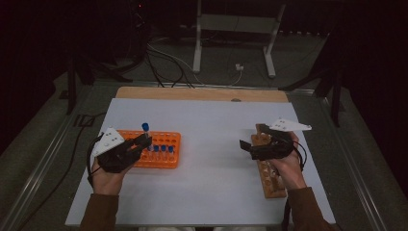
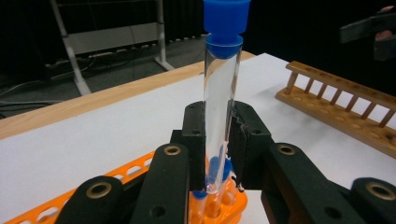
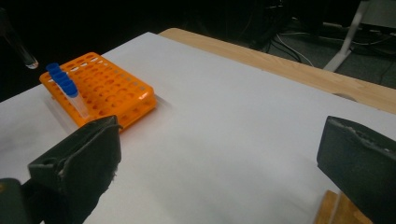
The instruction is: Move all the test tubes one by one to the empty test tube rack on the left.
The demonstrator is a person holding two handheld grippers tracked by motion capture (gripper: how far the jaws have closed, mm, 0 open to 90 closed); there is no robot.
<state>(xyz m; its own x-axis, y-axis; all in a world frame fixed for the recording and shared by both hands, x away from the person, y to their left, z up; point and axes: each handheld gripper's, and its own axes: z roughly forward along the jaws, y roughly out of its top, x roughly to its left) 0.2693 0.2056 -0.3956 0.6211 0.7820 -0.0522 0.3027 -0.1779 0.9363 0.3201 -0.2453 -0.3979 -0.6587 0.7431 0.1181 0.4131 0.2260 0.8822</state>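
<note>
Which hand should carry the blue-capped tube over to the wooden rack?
Left. The left gripper is already shut on the tube, lifted above the orange rack. The right gripper hangs open and empty over the wooden rack.

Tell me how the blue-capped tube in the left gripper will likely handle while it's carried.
The test tube looks clear and smooth-walled, so it may slip in the left gripper, whose jaws pinch only its lower part. It is probably fragile if squeezed hard. Long, round and topped by a blue cap, it would likely roll if laid flat.

Left gripper point(image 1: 140, 142) fingers point(image 2: 194, 135) clamped together, hand low; right gripper point(image 1: 244, 146) fingers point(image 3: 84, 158) spread wide.
</note>
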